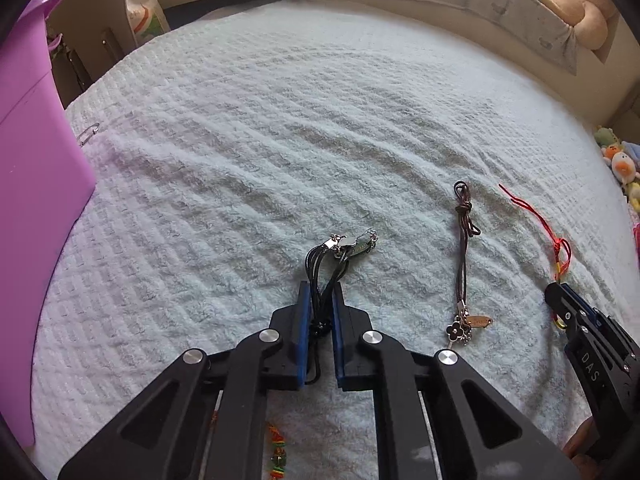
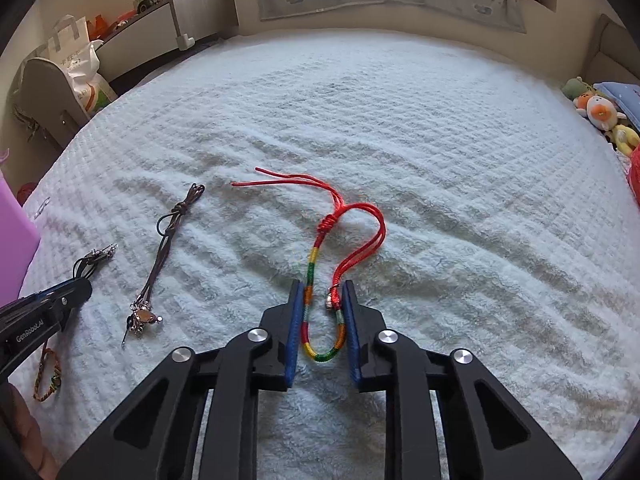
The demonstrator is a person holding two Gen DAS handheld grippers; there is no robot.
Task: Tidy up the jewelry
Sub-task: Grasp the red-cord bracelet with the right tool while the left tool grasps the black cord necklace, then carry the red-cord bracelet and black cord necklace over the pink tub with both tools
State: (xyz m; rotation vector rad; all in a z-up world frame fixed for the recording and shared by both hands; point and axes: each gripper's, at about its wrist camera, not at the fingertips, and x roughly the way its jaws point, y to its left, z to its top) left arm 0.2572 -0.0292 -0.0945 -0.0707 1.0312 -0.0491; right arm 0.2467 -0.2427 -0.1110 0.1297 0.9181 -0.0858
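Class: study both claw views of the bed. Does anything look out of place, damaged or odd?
One oddity: a safety pin lies open on the white blanket beside the purple bin, apart from the jewelry. The cord bracelets look intact, none spilled.

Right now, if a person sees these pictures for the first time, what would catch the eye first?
Probably the red and rainbow cord bracelet, bright on the pale blanket, with its looped end between the fingers of the right gripper. Next, the black cord bracelet pinched in the left gripper, and the big purple bin at the left edge.
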